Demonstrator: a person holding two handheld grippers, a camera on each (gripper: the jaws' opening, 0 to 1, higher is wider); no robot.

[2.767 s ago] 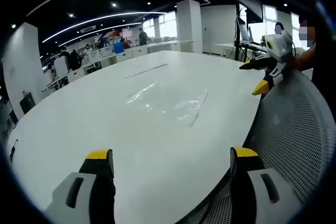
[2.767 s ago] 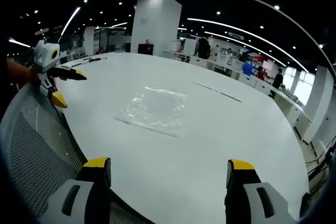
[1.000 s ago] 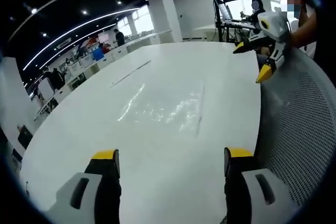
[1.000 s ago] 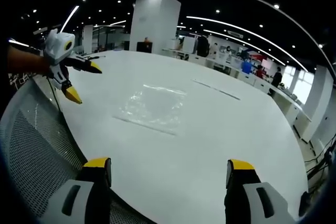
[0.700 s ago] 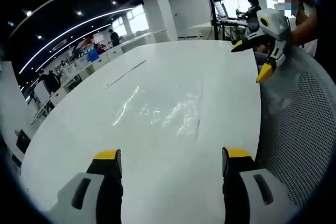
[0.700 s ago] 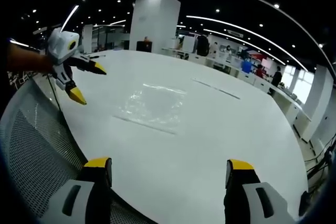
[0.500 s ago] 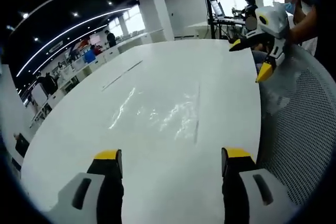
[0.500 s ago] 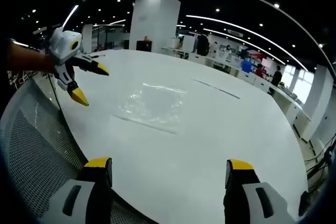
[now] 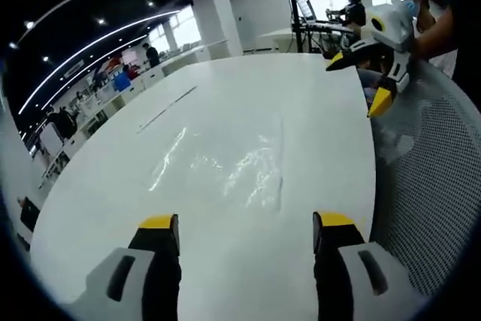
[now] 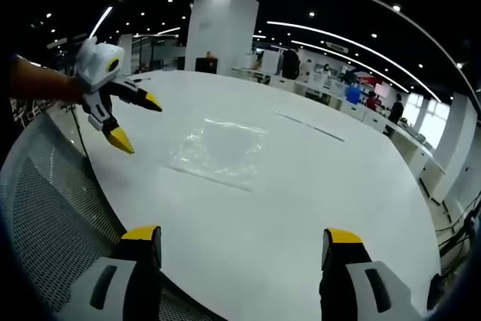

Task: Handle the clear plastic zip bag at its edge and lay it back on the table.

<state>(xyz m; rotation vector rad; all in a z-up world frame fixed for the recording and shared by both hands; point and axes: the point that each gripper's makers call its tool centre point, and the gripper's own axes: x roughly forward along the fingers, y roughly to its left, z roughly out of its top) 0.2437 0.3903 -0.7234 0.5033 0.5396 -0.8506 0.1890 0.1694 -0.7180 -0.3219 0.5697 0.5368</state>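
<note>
A clear plastic zip bag lies flat on the white table, its zip edge toward the chair side. In the left gripper view my left gripper stands open just short of the bag, nothing between its yellow-tipped jaws. My right gripper comes in at the upper right of that view, open, above the table's edge. In the right gripper view the bag lies mid-table, my right gripper is open well back from it, and the left gripper hangs open to the bag's left.
A grey mesh chair back hugs the table's near edge, also seen as mesh at lower left. A thin strip lies on the table beyond the bag. Desks, pillars and people stand in the far office.
My left gripper has moved in toward the bag, which now sits larger and lower in its view. The right gripper has held still.
</note>
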